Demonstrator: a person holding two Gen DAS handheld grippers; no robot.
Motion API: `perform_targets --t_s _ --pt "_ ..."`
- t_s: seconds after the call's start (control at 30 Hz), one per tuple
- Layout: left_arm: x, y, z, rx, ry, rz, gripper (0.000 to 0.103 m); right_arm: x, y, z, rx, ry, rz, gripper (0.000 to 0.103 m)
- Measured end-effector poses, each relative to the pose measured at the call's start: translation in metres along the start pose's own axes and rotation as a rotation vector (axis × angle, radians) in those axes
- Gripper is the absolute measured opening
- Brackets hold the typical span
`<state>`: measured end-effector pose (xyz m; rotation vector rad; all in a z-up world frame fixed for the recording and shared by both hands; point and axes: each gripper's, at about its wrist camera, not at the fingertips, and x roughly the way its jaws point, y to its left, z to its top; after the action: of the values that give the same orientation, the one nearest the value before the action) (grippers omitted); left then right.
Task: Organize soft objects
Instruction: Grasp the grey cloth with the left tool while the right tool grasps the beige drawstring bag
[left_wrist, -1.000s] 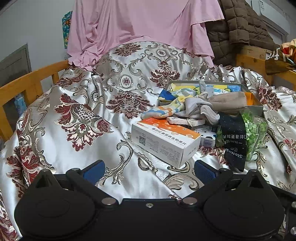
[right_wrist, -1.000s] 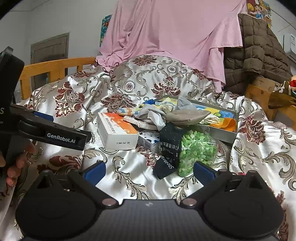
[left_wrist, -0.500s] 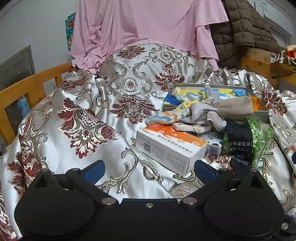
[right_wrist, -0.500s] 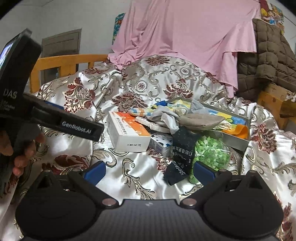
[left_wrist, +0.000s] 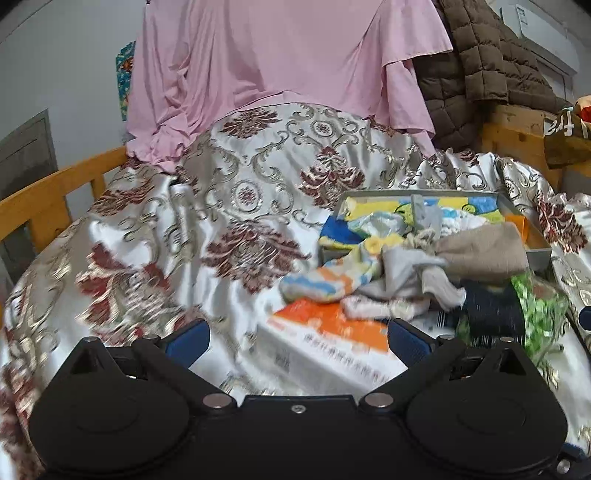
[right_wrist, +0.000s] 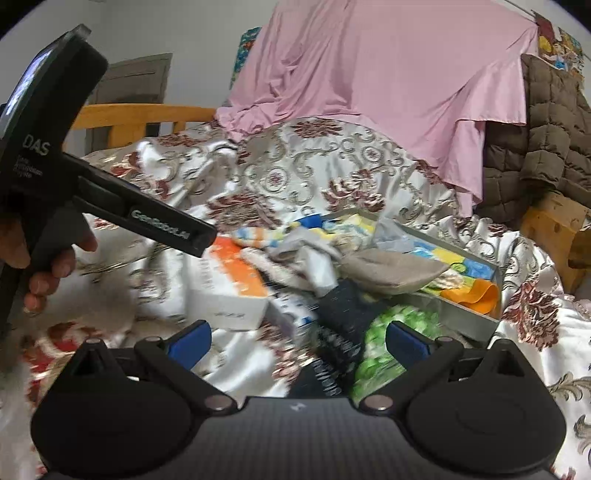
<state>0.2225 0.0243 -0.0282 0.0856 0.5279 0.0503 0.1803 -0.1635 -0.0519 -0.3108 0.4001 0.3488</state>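
A heap of socks lies on the patterned satin cover: a striped blue-orange sock (left_wrist: 325, 284), grey socks (left_wrist: 410, 273), a tan sock (left_wrist: 487, 251) and a dark navy sock (left_wrist: 495, 314). The heap spills from a grey tray (left_wrist: 535, 254) and also shows in the right wrist view (right_wrist: 317, 258). My left gripper (left_wrist: 297, 339) is open and empty, just short of the orange-and-white box (left_wrist: 332, 339). My right gripper (right_wrist: 297, 339) is open and empty over the navy sock (right_wrist: 340, 314) and the green bag (right_wrist: 391, 332).
A white-orange box (right_wrist: 229, 291) and a small dotted box (right_wrist: 295, 314) lie beside the heap. Wooden rails (left_wrist: 48, 199) edge the left side. A pink sheet (left_wrist: 288, 66) and a brown quilted jacket (left_wrist: 480, 59) hang behind. The left hand-held gripper body (right_wrist: 92, 192) fills the left of the right wrist view.
Both grippers have moved forward toward the sock heap; the boxes and socks loom larger and lower in both views. Both stay open.
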Motion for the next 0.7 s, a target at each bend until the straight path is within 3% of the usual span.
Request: perform_targets --t_s 0.37,0.7 --pt "0.057 -0.019 0.027 0.051 -0.010 -0.132 0.102 0.048 -0.060 0.009 0.083 -0.066 -0.066 0.102" --pt "0.087 -0.036 0.038 0.088 -0.011 -0.264 0.097 0.081 -0.091 0.026 0.156 -0.098 -0.052 0.102"
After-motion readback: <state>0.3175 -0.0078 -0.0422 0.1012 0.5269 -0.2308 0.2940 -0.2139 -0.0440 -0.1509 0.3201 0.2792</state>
